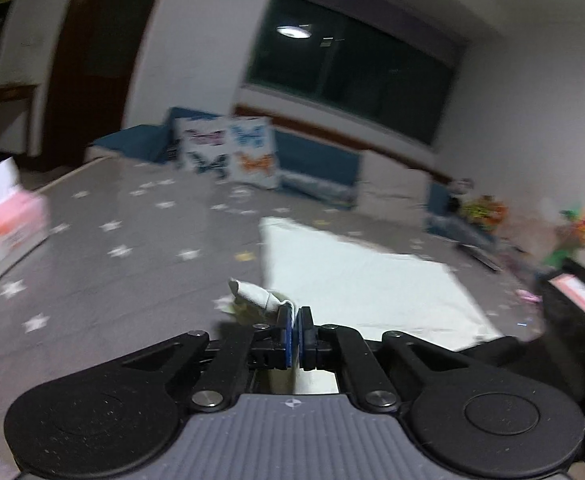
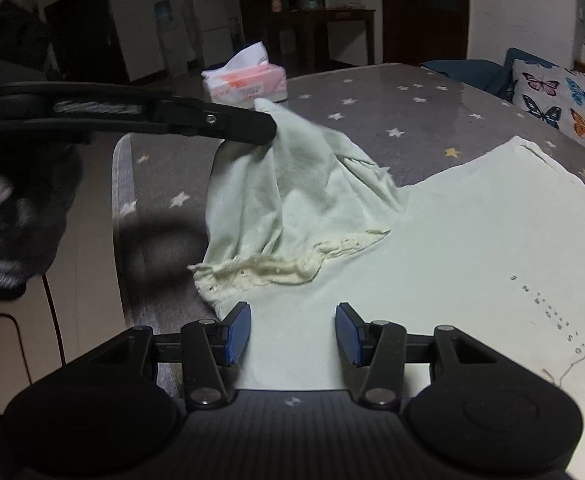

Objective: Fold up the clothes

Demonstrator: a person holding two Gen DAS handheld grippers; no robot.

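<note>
One pale green cotton T-shirt [image 2: 472,248] lies on the grey star-printed worktop [image 2: 412,116], most of it spread flat. Its body runs lengthwise from the near edge toward the far right side, where one butterfly-print cushion [image 2: 560,104] leans. Small dark lettering is printed near the shirt's right-hand side in the right wrist view.

The left claw [image 2: 270,130] is clamped on a bunched corner of the T-shirt and holds it lifted above the worktop, so that a cone of fabric hangs down from the pinch, with a frilled, paler trim along its lower edge. In the left wrist view, the blue pads [image 1: 288,336] are pressed together with a twist of cloth sticking out to their left.

The right claw [image 2: 292,334] hovers low over the flat near part of the shirt, with its two blue pads [image 2: 238,334] standing well apart and nothing between them.

One pink-and-white tissue box [image 2: 246,82] sits near the worktop's far edge, with a white tissue sticking up from its top opening.
</note>
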